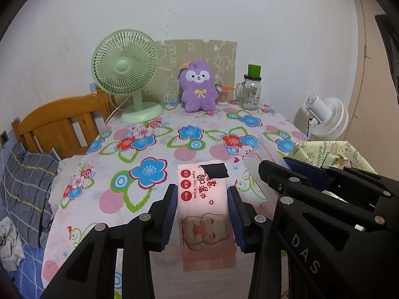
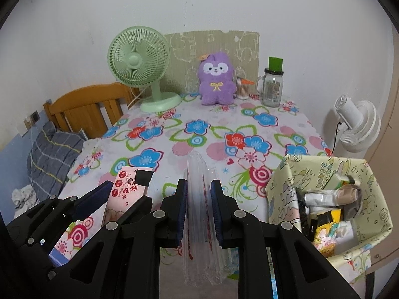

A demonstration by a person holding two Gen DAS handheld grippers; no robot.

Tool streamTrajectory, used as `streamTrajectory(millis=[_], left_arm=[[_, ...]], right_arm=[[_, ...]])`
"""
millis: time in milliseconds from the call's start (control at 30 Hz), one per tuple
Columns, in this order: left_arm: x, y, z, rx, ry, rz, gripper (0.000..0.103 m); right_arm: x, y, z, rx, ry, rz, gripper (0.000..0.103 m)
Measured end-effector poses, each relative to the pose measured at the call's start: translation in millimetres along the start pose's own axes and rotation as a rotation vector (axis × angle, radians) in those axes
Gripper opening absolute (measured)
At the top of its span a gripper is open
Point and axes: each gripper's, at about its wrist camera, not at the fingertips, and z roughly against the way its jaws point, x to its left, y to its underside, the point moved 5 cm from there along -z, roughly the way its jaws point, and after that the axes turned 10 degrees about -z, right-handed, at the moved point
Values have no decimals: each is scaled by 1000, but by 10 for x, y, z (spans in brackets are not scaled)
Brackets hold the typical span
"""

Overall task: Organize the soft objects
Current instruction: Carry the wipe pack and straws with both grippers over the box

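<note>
We see the pink pack of wipes clamped between the two blue pads of the left gripper, held flat above the near edge of the table, its cat drawing toward us and a black patch near its far end. From the right wrist view the same pack sits to the left, in the left gripper.

The right gripper is closed on a clear plastic bag, which stands on edge between its pads and hangs down below them. In the left wrist view that bag shows only as a clear strip ahead of the right gripper.

Just right of the bag, at the table's near right corner, stands a paper-covered box with packets and small items inside.

The table wears a flowered cloth. Along its far edge, against the wall, we find a green fan, a purple plush toy, a tub of cotton swabs beside it, and a glass jar with a green lid.

A wooden headboard and a grey checked pillow lie to the left of the table, and a white fan stands to its right.
</note>
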Motion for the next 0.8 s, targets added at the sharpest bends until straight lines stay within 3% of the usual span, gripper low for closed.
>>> streamTrajectory(millis=[800], left_arm=[[-479,-359,126,-47,19,-31,41]], right_arm=[[-442,-284,359,-63,10,-1,23]])
